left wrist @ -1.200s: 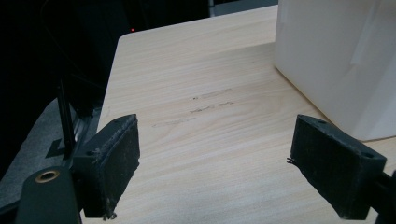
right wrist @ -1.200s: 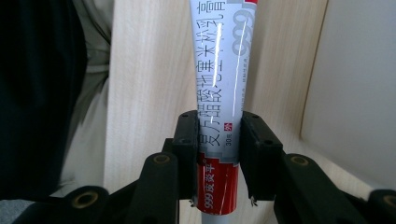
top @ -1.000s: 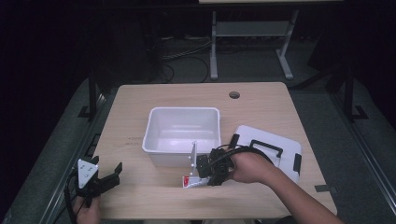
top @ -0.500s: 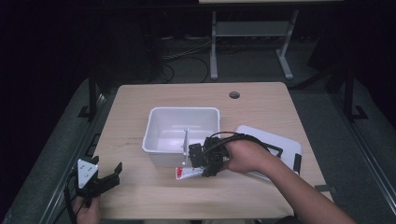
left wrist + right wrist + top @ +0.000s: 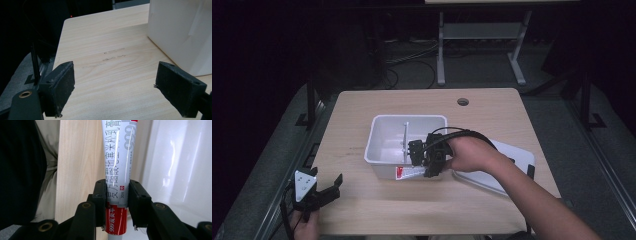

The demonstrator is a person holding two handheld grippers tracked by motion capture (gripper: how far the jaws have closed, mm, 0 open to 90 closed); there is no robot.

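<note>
Right gripper (image 5: pixel 116 195): jaws are clamping an ointment tube (image 5: pixel 117 165) near its red end, pads pressing both flat sides, nothing else between them. The tube is white with red print and Chinese lettering, running straight out from the jaws. In the high view I'm holding the right gripper (image 5: pixel 428 161) at the front wall of the white plastic bin (image 5: pixel 382 150), the tube (image 5: pixel 409 172) lying level along that wall, off the table. My right hand (image 5: pixel 469 152) is sitting just behind the gripper, over the bin's front right corner. The white lid (image 5: pixel 517 160) is lying flat on the table to the right of the bin.

Left gripper (image 5: pixel 117 87): jaws are standing wide apart, gripping nothing, bare wooden table (image 5: pixel 105 57) between them. In the high view it (image 5: pixel 319 192) is hovering at the table's front left corner, well apart from the bin.
</note>
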